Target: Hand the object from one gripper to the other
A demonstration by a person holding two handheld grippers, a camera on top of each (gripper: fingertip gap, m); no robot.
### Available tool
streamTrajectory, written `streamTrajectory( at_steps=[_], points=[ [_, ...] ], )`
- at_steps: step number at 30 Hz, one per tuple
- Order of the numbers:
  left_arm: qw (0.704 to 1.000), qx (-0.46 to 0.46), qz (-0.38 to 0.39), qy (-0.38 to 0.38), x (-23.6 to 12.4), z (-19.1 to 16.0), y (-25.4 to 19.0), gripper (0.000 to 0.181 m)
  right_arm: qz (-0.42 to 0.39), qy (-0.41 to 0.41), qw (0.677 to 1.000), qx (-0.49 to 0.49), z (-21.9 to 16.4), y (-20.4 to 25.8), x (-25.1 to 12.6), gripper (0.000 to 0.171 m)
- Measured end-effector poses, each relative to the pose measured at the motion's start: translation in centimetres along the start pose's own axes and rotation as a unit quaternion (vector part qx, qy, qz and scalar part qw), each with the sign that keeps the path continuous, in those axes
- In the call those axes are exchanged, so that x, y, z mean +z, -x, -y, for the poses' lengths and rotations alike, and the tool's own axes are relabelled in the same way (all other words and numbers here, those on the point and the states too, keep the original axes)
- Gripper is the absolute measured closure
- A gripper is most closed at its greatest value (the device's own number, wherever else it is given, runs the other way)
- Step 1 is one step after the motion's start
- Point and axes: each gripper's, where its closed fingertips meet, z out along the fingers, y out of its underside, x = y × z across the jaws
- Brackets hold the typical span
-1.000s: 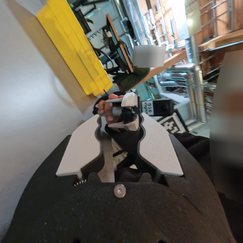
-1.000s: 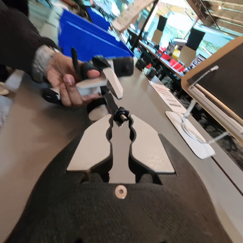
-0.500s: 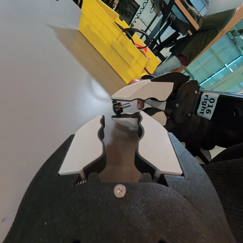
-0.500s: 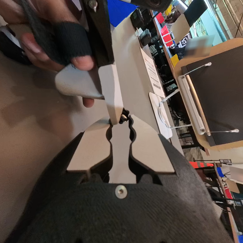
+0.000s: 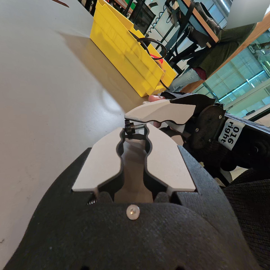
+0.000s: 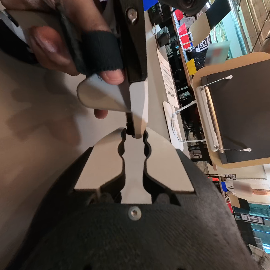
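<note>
Left wrist view: my left gripper [image 5: 134,129] has its fingers drawn in around the thumbscrew [image 5: 132,128], a black knurled knob with a threaded silver shank. The knob sits against the left fingertip and the shank end reaches the right one; I cannot tell if they press it. The right gripper [image 5: 128,128] comes in from the right and pinches the same screw between its upper and lower fingers. A yellow bin [image 5: 128,55] stands on the grey bench [image 5: 43,87] beyond.

Right wrist view: my right gripper [image 6: 134,132] is narrowed on the thumbscrew [image 6: 129,130], which is mostly hidden by a white finger [image 6: 138,111] of the left gripper crossing from above. A strapped hand [image 6: 70,48] holds that gripper.
</note>
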Motion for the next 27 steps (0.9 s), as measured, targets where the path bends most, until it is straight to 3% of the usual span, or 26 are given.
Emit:
streamTrajectory(
  at_steps=[3,8,11,16,22,27],
  points=[
    [1.0,-0.004,-0.006,0.0,0.0,0.0,0.0,0.154,-0.004,-0.004,1.0,-0.001,0.1,-0.1,0.0,0.148],
    [0.998,-0.035,-0.037,-0.026,-0.4,0.8,-0.4,0.155,-0.043,-0.038,0.998,0.03,0.6,-1.7,-0.4,0.111],
    [0.987,-0.114,-0.094,-0.064,-0.9,1.9,-0.9,0.155,-0.044,-0.065,0.993,0.09,0.7,-2.5,-0.6,0.099],
    [0.901,-0.338,-0.229,-0.149,-2.0,3.9,-1.2,0.157,-0.028,-0.117,0.973,0.197,0.9,-3.4,-1.1,0.105],
    [0.869,-0.371,-0.261,-0.198,-2.4,4.5,-2.2,0.157,0.0,-0.188,0.923,0.335,2.3,-3.7,-1.8,0.12],
    [0.846,-0.414,-0.258,-0.215,-2.0,3.8,-2.1,0.157,0.014,-0.213,0.902,0.376,3.0,-3.4,-1.9,0.131]
  ],
)
